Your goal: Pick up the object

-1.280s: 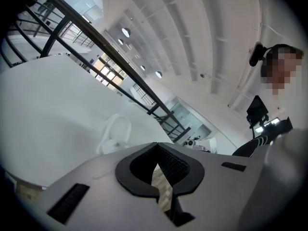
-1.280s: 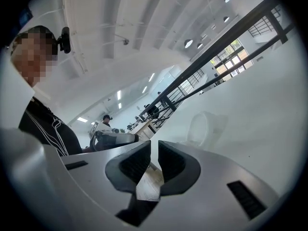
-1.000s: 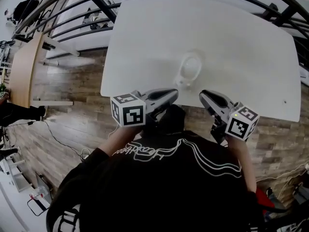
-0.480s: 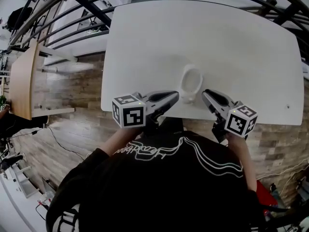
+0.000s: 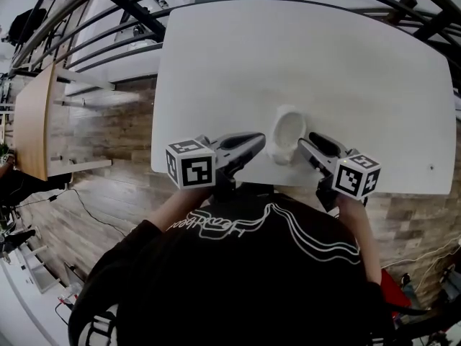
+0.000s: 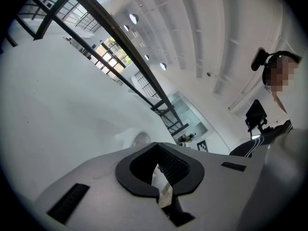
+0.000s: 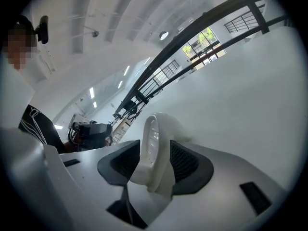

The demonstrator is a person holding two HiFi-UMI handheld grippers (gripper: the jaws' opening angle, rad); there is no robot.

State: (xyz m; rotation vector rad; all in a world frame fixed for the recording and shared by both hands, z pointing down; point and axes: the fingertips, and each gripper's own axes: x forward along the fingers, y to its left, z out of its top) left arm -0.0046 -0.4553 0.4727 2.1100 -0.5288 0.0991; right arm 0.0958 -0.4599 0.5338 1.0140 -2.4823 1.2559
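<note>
the right gripper (image 5: 308, 144) has its jaws opening around the object (image 5: 286, 132) on the tabletop (image 5: 302, 56), seemingly to grasp it; the left gripper (image 5: 256, 142) waits, jaws pressed together.

No word, brand or number can be read. The only signs are black-and-white square markers. One set is on the cube (image 5: 191, 163) at the rear of the left gripper (image 5: 261, 141). Another is on the cube (image 5: 358, 175) at the rear of the right gripper (image 5: 302, 144). A small square marker (image 6: 202, 146) shows ahead of the left gripper's tips, to their right. Behind both grippers, white script lettering (image 5: 238, 225) crosses the person's black top but cannot be made out.
</note>
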